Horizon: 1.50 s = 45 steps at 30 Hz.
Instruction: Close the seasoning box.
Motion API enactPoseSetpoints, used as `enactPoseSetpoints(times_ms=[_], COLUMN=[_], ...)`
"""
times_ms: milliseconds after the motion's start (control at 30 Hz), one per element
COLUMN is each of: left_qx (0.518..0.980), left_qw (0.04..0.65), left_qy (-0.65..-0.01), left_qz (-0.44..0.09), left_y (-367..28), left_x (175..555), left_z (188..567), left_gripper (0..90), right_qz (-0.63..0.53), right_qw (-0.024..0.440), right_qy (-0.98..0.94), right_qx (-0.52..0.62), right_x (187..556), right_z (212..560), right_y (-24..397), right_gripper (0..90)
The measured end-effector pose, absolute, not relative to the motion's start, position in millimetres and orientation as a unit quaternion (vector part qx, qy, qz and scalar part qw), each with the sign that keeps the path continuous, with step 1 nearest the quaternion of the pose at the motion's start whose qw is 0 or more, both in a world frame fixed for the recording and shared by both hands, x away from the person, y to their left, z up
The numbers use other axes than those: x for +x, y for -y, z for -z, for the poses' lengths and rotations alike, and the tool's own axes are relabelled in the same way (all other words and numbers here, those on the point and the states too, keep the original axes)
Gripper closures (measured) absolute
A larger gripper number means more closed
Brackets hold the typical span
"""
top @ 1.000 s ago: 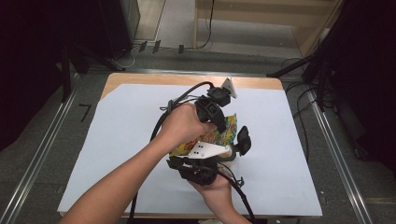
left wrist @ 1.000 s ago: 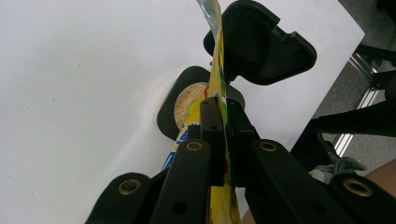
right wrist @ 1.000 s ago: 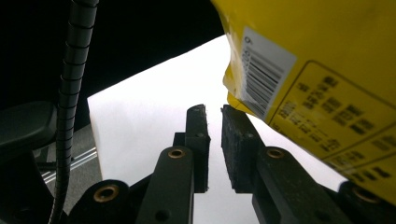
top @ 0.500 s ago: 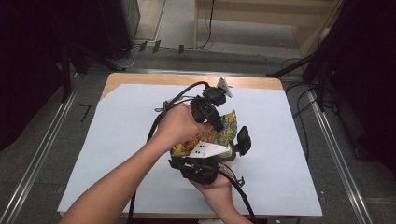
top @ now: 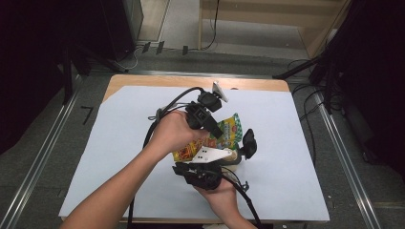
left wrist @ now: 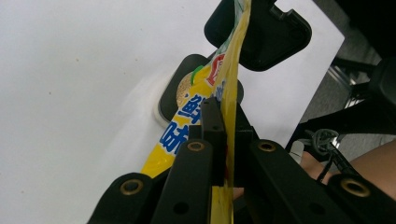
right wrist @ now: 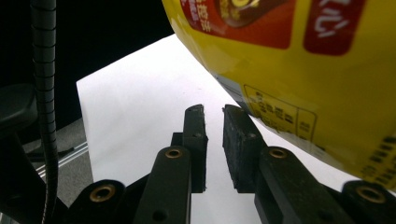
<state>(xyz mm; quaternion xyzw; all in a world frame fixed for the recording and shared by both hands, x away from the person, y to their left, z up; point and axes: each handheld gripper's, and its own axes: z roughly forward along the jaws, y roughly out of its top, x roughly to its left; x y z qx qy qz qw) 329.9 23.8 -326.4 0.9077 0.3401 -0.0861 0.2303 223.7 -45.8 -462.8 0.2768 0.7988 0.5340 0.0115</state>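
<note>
While clamped, yellow snack bag (left wrist: pixel 219 88) stays sealed.

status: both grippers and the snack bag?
Left gripper shut on snack bag, bag lifted edge-on. Right gripper nearly closed, nothing between, beside bag. No obstruction.

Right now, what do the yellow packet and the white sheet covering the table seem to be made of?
The yellow packet looks like thin glossy plastic film: it shines, carries printed colour, and hangs as a flat edge where the left gripper pinches it. The white sheet looks like matt paper or thin card, flat and without shine; which of the two cannot be told.
</note>
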Motion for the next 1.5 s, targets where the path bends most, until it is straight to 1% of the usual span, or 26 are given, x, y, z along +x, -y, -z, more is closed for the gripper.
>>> enactPoseSetpoints(times_ms=[67,133,600,1067,1267,1367,1400,1500], left_qx=[0.907,0.900,0.886,0.878,0.876,0.872,0.870,0.865], left_qw=[0.231,0.245,0.277,0.293,0.306,0.319,0.324,0.341], left_qy=[-0.342,-0.348,-0.357,-0.361,-0.356,-0.355,-0.355,-0.353], left_qz=[0.088,0.098,0.107,0.111,0.108,0.108,0.109,0.109], left_y=[-25,-33,-61,-82,-91,-97,-100,-109], left_x=[330,330,326,324,321,320,321,321], left_z=[327,331,340,349,353,354,355,358], left_gripper=[90.0,90.0,90.0,90.0,90.0,90.0,90.0,90.0], right_qz=[-0.535,-0.534,-0.520,-0.518,-0.515,-0.515,-0.516,-0.515], right_qw=[0.013,0.019,0.008,0.011,0.013,0.012,0.011,0.001], right_qy=[-0.799,-0.801,-0.811,-0.813,-0.816,-0.816,-0.815,-0.815], right_qx=[0.275,0.270,0.269,0.265,0.262,0.262,0.264,0.265], right_x=[223,223,221,220,220,221,222,224], right_z=[463,463,471,473,475,476,476,476], right_y=[46,45,42,41,42,43,44,45], right_gripper=[80.0,80.0,79.1,78.5,75.7,73.3,70.9,68.5])
